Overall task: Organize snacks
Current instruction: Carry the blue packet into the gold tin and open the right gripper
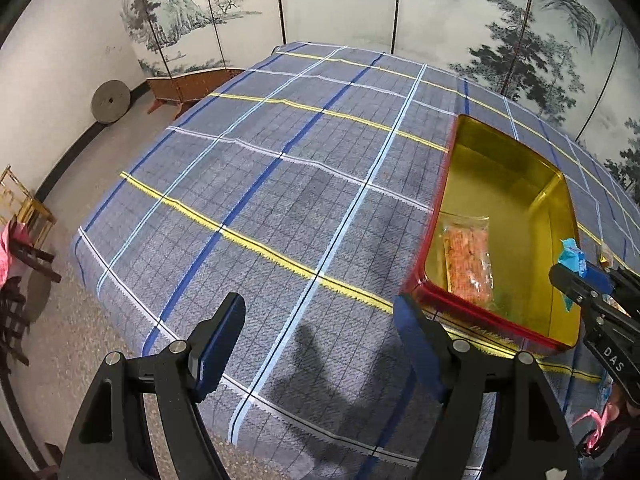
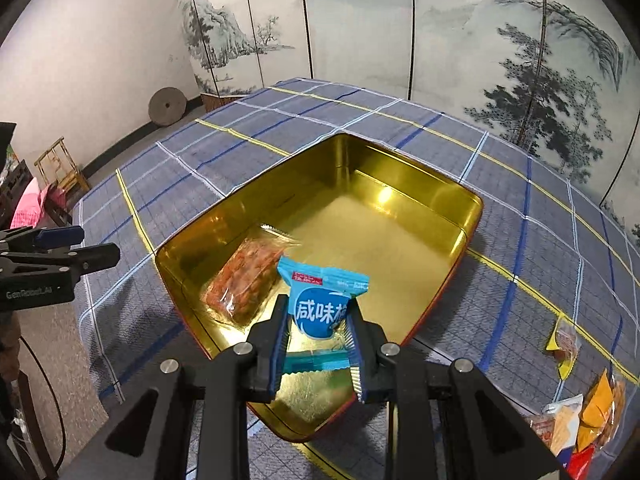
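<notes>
The right claw (image 2: 318, 320) pinches a blue packet (image 2: 320, 304) by its lower half, its pads pressed in on the wrapper, and holds it over the near end of the gold tin (image 2: 452, 192), so the snack hangs above the tin but is not yet in it. The grip looks shallow and sits low on a slick, puffy wrapper, so the packet could tip or slide out early; judging by the angle, a drop from here would probably still land inside, though it might fall on the orange packet (image 2: 244, 280) that already lies flat on the tin's floor by the left wall, and stack untidily. If the claw goes lower, a finger could knock the tin's near rim and push the light tin across the checked cloth (image 2: 192, 184) on the tabletop. The left claw (image 1: 318, 344) is spread and empty, hovering over bare cloth just beside the tin's red outer wall, near enough that a careless swing could bump it. More packets (image 2: 580, 416) wait on the cloth to the right, well apart from the tin, one yellow packet (image 2: 562, 346) lying alone. Writing: large white Chinese characters on the blue packet, partly hidden by the fingers; "GenRobot.AI" on the left tool's body; "DAS" on the right tool's; the lettering on the tin's wall is too blurred to read.
</notes>
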{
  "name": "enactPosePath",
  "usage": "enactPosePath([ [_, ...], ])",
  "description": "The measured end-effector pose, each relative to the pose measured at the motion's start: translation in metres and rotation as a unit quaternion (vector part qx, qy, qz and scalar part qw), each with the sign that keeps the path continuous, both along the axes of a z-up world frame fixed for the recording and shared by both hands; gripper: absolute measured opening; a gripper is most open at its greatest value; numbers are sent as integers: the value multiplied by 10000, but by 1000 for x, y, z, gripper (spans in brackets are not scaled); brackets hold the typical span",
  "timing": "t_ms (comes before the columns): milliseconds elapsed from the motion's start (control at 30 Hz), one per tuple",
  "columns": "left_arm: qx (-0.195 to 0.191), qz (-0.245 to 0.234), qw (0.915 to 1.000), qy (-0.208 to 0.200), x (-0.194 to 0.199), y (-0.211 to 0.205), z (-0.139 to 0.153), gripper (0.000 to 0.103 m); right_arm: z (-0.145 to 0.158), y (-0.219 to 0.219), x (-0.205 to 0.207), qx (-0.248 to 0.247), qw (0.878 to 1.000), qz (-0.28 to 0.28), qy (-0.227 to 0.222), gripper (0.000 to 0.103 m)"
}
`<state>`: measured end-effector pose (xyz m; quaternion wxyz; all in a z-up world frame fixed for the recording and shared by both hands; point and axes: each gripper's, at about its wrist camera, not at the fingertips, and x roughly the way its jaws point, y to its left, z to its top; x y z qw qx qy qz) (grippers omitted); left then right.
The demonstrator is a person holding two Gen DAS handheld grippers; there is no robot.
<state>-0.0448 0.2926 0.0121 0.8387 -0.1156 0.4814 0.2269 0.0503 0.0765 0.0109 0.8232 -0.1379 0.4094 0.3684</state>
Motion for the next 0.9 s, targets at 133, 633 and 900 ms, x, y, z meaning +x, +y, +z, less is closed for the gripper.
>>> enactPosePath([
  [133, -40, -26, 10000, 17, 0, -1, -2, 74, -3, 3, -1, -16, 10000, 15, 46, 26],
  [633, -127, -306, 9995, 8, 8, -22, -1, 74, -1, -9, -3, 170, 9997, -97, 115, 29],
  [900, -98, -712, 9974, -34, 21, -55, 6, 74, 21, -60, -8, 393, 9988, -280, 66, 33],
])
